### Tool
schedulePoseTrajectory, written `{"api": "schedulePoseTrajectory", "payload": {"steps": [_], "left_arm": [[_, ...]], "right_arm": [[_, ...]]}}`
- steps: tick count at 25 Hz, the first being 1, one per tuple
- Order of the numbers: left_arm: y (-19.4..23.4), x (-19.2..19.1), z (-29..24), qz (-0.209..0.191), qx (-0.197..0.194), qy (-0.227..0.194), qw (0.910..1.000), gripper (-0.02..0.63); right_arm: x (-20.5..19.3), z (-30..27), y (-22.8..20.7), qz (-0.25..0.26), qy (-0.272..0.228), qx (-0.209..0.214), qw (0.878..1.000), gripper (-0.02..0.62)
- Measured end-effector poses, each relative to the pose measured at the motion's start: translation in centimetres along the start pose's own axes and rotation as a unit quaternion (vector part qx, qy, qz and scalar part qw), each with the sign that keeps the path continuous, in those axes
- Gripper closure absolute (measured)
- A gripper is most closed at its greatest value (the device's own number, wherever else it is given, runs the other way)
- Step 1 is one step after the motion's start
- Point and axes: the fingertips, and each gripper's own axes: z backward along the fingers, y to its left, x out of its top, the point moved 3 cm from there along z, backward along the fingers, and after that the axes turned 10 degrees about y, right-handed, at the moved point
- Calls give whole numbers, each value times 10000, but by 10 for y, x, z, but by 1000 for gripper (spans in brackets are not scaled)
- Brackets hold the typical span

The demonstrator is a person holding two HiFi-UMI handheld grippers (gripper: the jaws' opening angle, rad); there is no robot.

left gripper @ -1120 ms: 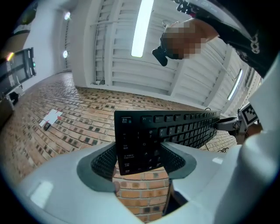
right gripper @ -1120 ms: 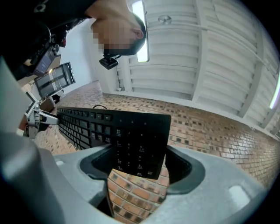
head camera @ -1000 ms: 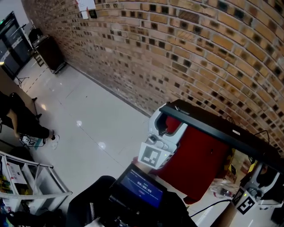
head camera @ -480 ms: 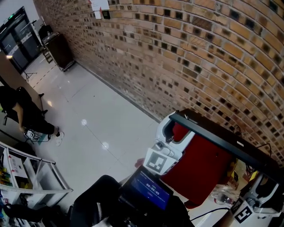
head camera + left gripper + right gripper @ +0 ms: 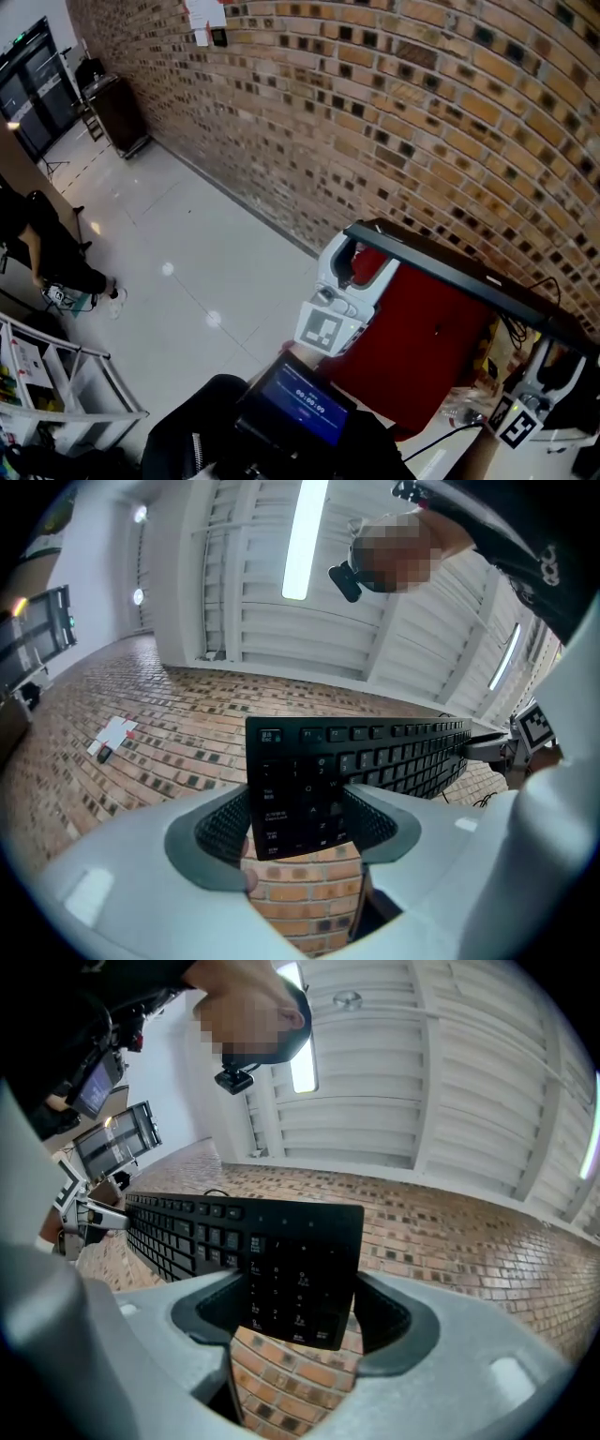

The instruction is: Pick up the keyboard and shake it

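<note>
Head view: keyboard [image 5: 441, 262] held aloft, left gripper [image 5: 359, 255] and right gripper [image 5: 558, 354] fingers clamping its ends.

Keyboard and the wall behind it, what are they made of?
The keyboard looks like black matte plastic: dull moulded keys with pale printed legends. The wall looks like rough brick, with red-brown and dark blocks in pale mortar lines, though it could be a facing tile.

You've got the keyboard [image 5: 375, 752] up in the air. It is black, long and flat, and its keys face downward. Its Esc end sits clamped in your left hand-held gripper [image 5: 298, 822], its number-pad end in your right hand-held gripper [image 5: 295, 1309].
</note>
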Motion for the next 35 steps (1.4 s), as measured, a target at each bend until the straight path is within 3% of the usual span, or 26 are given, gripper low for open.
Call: {"api": "schedulePoseTrajectory", "payload": {"steps": [2, 5, 8, 10, 12, 16, 24, 27, 31, 35], "left_arm": [[-8, 13, 7, -82, -11, -92, 9999, 290], [-24, 33, 16, -677, -270, -248, 9970, 290], [-49, 51, -7, -1158, -743, -481, 9893, 290], [-59, 45, -24, -1291, -801, -338, 9878, 290], [-64, 38, -26, -1360, -783, -184, 9874, 290], [-85, 56, -32, -1534, -1099, -552, 9805, 291], [-125, 52, -69, -1644, -1521, -730, 9719, 291], [-135, 48, -73, -1610, -1574, -811, 9709, 291], [-140, 26, -80, -1579, -1541, -525, 9739, 291], [-141, 31, -74, -1581, -1554, -603, 9733, 291]], "right_arm": [[-2, 13, -8, -182, -164, -98, 9997, 258], [-2, 36, -14, -582, -324, -328, 9972, 258], [-23, 49, -28, -827, -59, -662, 9944, 258], [-39, 41, -40, -1015, 170, -747, 9919, 258], [-40, 41, -48, -1154, 190, -824, 9897, 258], [-32, 63, -63, -1134, 4, -1131, 9871, 258], [-56, 74, -98, -1153, 159, -1545, 9811, 258], [-63, 77, -103, -1118, 175, -1574, 9810, 258], [-91, 71, -103, -1200, 479, -1490, 9804, 256], [-85, 77, -103, -1177, 433, -1483, 9810, 256]]}}
